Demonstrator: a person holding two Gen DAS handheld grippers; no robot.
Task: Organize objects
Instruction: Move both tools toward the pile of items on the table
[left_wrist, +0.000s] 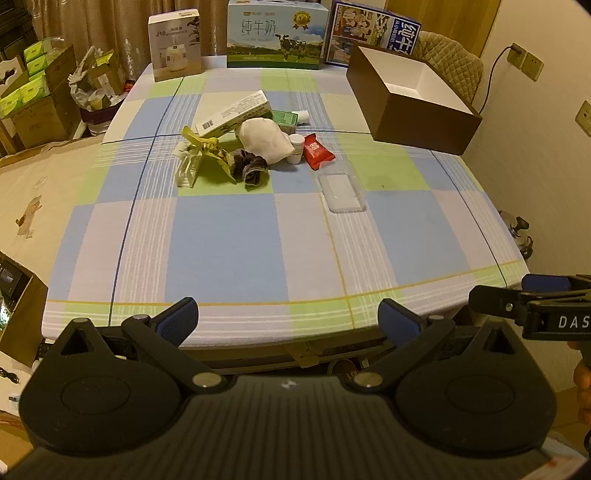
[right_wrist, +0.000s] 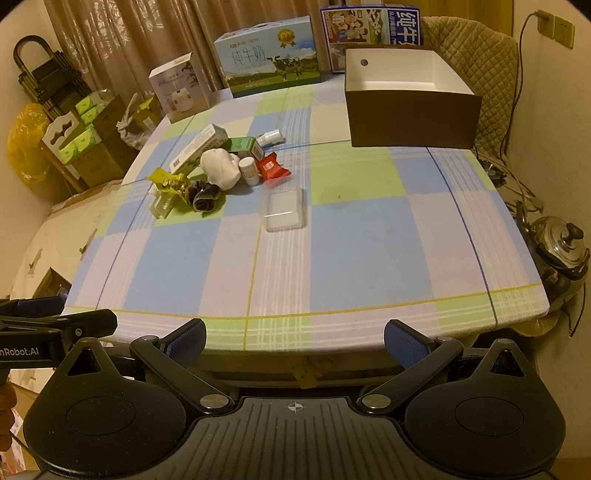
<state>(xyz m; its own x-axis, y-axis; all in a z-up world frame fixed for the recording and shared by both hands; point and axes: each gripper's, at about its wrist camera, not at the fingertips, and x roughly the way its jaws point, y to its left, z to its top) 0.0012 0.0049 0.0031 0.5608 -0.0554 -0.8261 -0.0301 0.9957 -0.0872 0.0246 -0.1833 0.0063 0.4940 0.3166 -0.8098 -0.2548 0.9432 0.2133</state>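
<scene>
Objects to be organized lie in a loose heap on the checked tablecloth (left_wrist: 229, 236), well ahead of both grippers and a little to the left of each. In the heap a long green-and-white carton (left_wrist: 232, 114) leans over a white cloth bundle (left_wrist: 264, 140); left of the bundle sit a crumpled yellow wrapper (left_wrist: 207, 147), a clear plastic holder (left_wrist: 188, 170) and a dark scrunchie (left_wrist: 251, 168). Touching the bundle's right side stands a small white bottle (left_wrist: 295, 147), with a red packet (left_wrist: 317, 150) just beside it. Behind them lie a green box (left_wrist: 284, 119) and a small white tube (left_wrist: 303, 116). Nearer the grippers, apart from the heap, a flat clear case (left_wrist: 341, 192) lies alone.

Far ahead and to the right stands an open brown box (left_wrist: 424, 114) with a white inside — nothing shows in it from either view. Along the far edge of the table stand a white appliance box (left_wrist: 175, 44) and two milk cartons (left_wrist: 277, 35).

The left gripper (left_wrist: 288, 317) hangs over the near edge of the table, tilted downward, its blue pads (left_wrist: 177, 319) spread wide with nothing between them. The right gripper (right_wrist: 293, 336) is held just beside it — likewise tilted down, pads (right_wrist: 186, 336) wide apart and empty. Each shows at the edge of the other's view.
</scene>
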